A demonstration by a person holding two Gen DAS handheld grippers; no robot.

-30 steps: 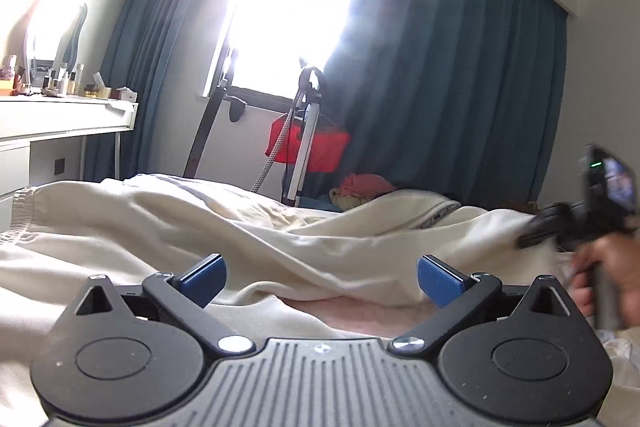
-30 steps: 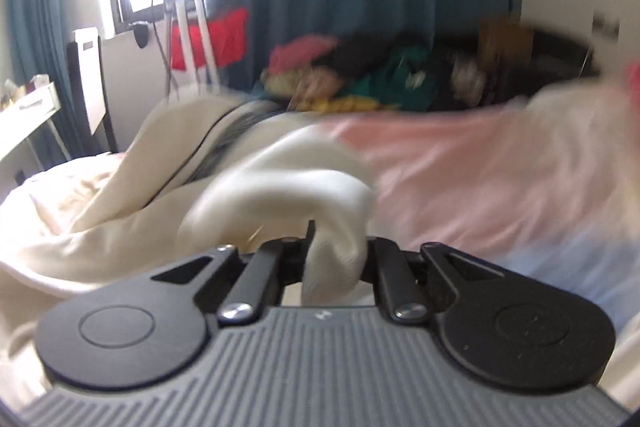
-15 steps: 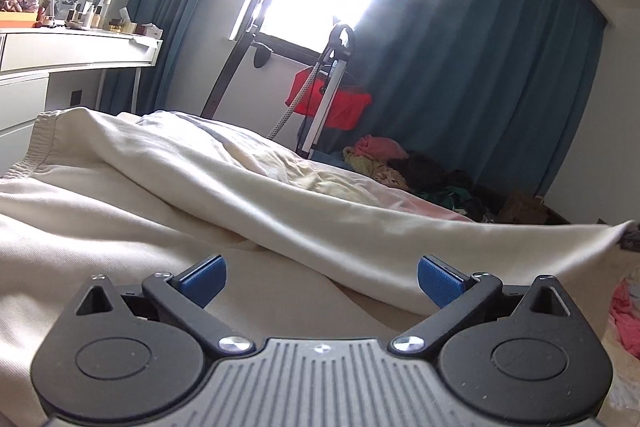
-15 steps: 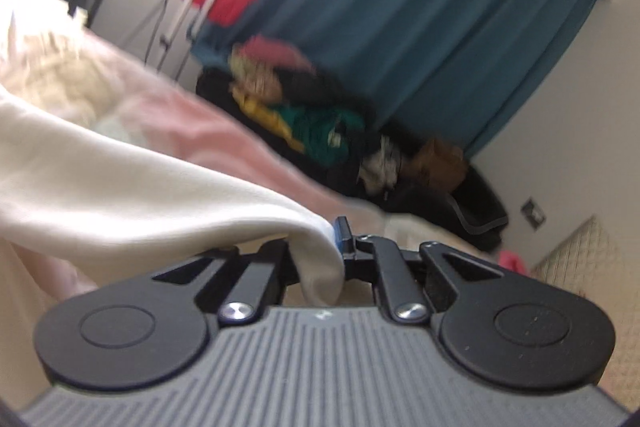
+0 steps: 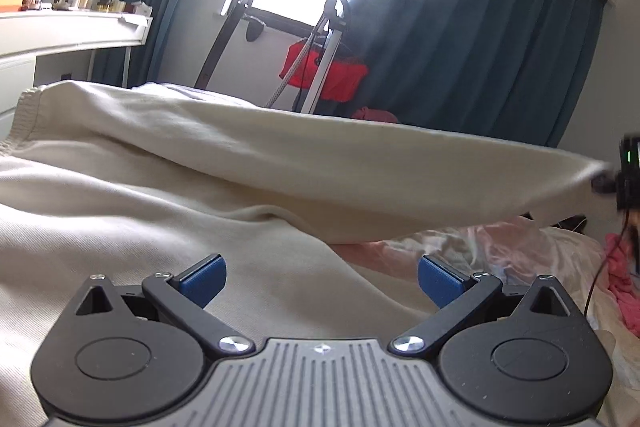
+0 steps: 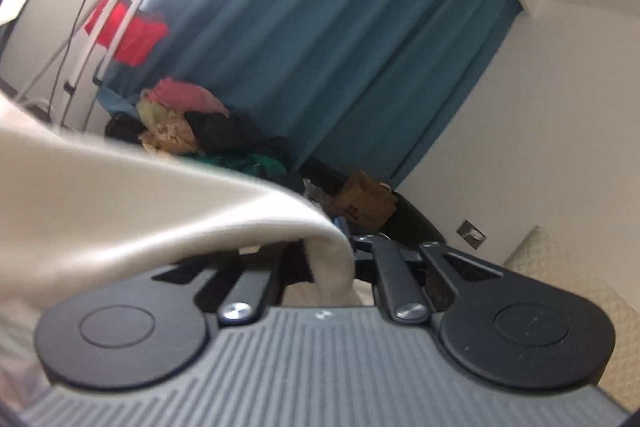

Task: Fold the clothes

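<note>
A cream garment (image 5: 200, 163) lies spread over the bed in the left wrist view. One part of it (image 5: 400, 179) is stretched out to the right and held up off the bed. My right gripper (image 6: 332, 251) is shut on the end of that cream fabric (image 6: 160, 211), which drapes over its jaws; it also shows at the right edge of the left wrist view (image 5: 624, 179). My left gripper (image 5: 320, 277) is open and empty, low over the garment, its blue pads (image 5: 204, 277) wide apart.
Pink bedding (image 5: 500, 247) shows under the lifted fabric. A pile of clothes (image 6: 192, 119) lies by the teal curtain (image 6: 320, 47). A stand with red cloth (image 5: 324, 67) is by the window. A white desk (image 5: 60, 31) is at the left.
My right gripper has swung up and to the right, pulling the cream fabric taut and off the bed. My left gripper stays open and has dropped a little towards the garment.
</note>
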